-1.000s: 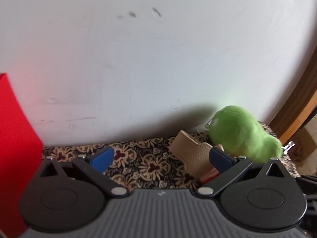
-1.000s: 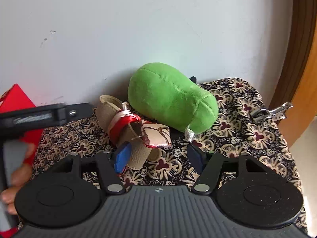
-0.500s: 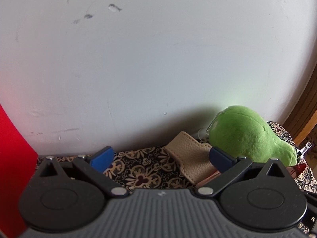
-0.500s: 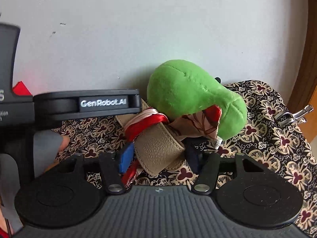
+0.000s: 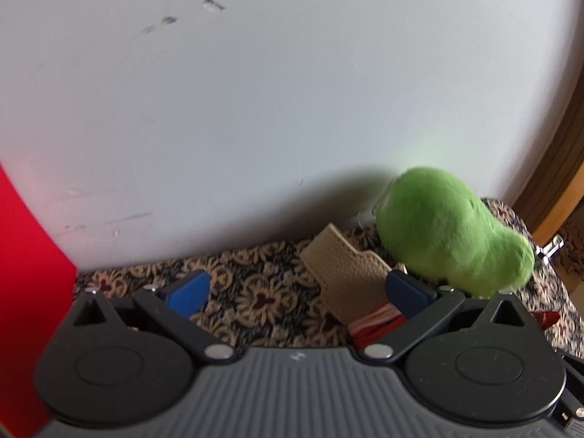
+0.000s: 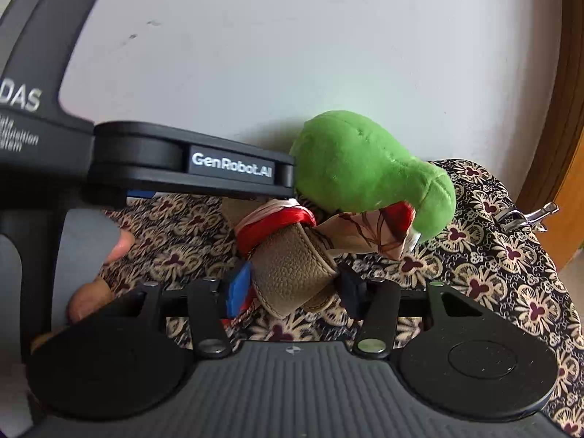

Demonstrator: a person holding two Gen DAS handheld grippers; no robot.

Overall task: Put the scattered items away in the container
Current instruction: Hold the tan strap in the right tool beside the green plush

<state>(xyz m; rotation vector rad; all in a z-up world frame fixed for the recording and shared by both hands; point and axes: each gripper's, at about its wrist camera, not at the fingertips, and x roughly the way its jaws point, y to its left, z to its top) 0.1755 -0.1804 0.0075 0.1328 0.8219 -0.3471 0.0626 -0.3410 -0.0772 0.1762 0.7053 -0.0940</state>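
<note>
Right wrist only — person's fingers (image 6: 109, 255), scarf tail (image 6: 368, 233) — beside left hand-held gripper (image 6: 233, 171)

White wall (image 5: 292, 109), floral cloth (image 6: 511, 255), wood frame (image 6: 569, 73)

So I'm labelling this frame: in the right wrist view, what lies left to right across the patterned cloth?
Person's fingers → tan leather strap wrapped in a red-and-white scarf → green plush toy → metal clip.
</note>
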